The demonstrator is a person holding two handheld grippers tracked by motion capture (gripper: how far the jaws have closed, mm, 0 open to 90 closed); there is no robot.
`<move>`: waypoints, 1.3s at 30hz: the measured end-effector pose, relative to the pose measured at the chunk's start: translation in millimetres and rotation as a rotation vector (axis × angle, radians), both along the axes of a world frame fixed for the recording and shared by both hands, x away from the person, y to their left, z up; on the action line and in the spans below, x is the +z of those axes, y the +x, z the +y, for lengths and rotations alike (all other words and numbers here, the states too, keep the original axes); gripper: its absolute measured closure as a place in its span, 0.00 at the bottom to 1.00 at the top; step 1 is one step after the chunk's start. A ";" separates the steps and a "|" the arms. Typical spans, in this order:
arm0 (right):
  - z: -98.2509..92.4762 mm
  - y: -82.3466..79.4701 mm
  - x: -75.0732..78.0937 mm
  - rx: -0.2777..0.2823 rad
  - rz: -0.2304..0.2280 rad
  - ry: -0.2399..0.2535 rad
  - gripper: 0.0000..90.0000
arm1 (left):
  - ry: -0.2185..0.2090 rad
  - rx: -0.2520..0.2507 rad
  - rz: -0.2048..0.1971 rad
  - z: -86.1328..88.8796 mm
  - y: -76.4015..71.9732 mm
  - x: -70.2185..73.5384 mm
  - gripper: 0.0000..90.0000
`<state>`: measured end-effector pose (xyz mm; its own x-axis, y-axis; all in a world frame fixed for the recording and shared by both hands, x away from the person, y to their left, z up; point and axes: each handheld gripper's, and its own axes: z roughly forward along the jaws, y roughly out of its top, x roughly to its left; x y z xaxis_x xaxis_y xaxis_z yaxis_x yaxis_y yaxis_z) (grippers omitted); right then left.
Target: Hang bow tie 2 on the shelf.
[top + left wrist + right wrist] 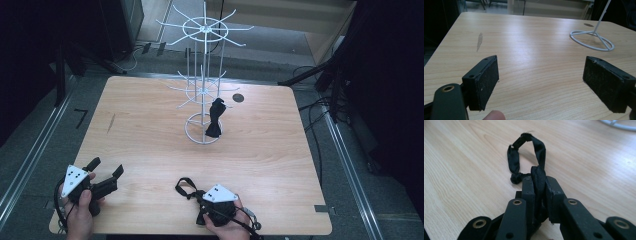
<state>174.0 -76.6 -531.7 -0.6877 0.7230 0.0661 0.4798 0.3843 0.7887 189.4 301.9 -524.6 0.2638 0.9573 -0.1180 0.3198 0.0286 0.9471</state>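
A black fabric loop point(540, 148) lies on the wooden table point(150, 130) near its front edge, and part of it is pinched between the jaws of my right gripper point(539, 182). In the high view the right gripper point(198, 195) is at the front centre with the loop point(184, 187) sticking out to its left. At the front left my left gripper point(106, 167) stands open, and its jaws point(540, 80) are wide apart over bare wood. A white wire rack point(202, 75) stands at the middle back, with a black fabric piece point(215, 120) hanging from its lower tier.
The rack's round base point(592, 40) rests on the table ahead and right of my left gripper. A small dark hole point(238, 97) sits in the tabletop behind the rack. Dark stands and cables surround the table on the floor.
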 end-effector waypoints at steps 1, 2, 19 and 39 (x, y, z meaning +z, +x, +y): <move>-0.8 0.2 1.2 -0.003 -0.007 0.005 0.90 | 0.000 0.000 0.000 0.0 0.0 0.0 0.16; -2.2 0.4 3.1 -0.005 -0.017 0.007 0.90 | 0.000 0.001 0.000 0.0 0.0 0.0 0.16; -18.0 0.1 29.3 -0.030 -0.111 0.072 0.91 | 0.002 0.003 -0.002 -0.3 -0.3 0.0 0.16; -26.1 3.1 49.6 -0.053 -0.204 0.111 0.91 | 0.008 0.008 -0.004 -0.8 -0.9 0.0 0.16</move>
